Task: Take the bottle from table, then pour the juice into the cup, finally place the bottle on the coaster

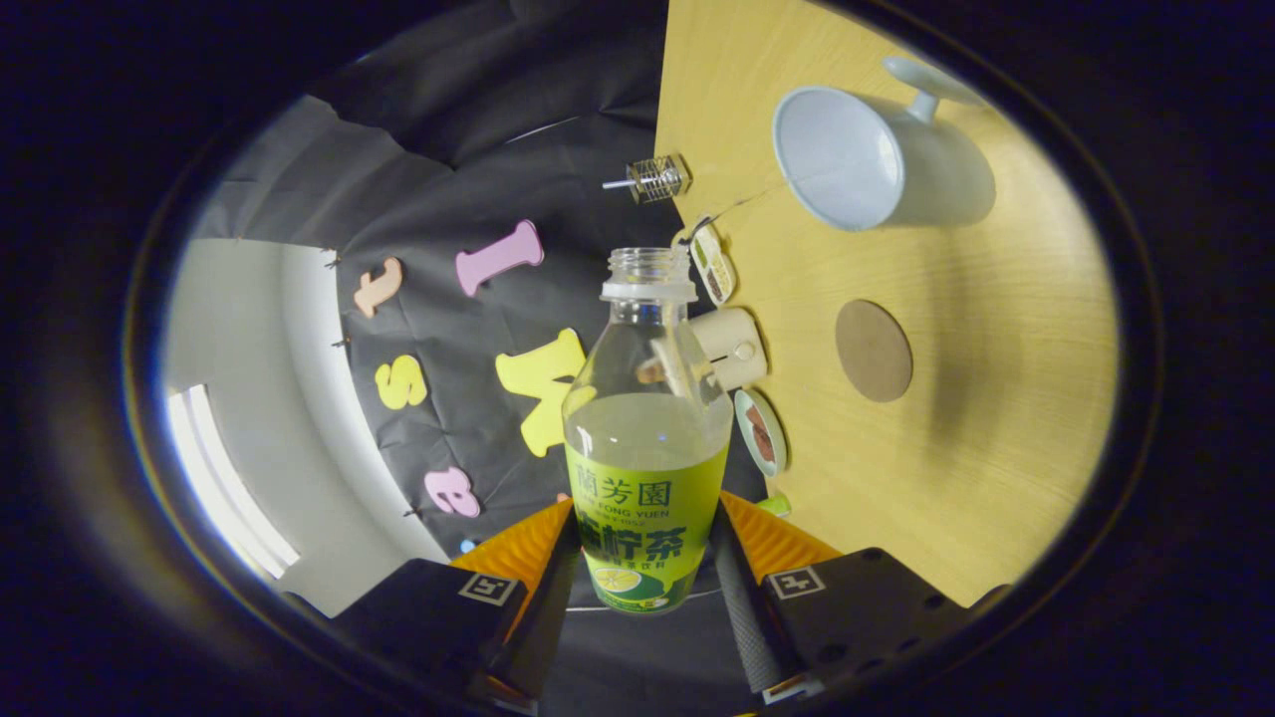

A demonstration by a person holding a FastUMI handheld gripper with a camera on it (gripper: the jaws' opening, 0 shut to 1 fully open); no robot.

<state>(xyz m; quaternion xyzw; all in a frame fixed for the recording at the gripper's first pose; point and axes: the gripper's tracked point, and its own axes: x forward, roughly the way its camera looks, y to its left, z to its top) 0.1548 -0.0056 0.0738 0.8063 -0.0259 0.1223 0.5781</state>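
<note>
Both fingers of the gripper [645, 578] pinch the label of the uncapped bottle [647, 438], its juice about half up; beyond it on the wooden table [996, 418] sit the round coaster [874, 351] and, farther off, the white cup [877, 159], apart.

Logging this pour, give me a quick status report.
Gripper shut on bottle, uncapped, juice inside, tilted sideways. Cup on table, coaster bare. Nothing between bottle and cup.
</note>
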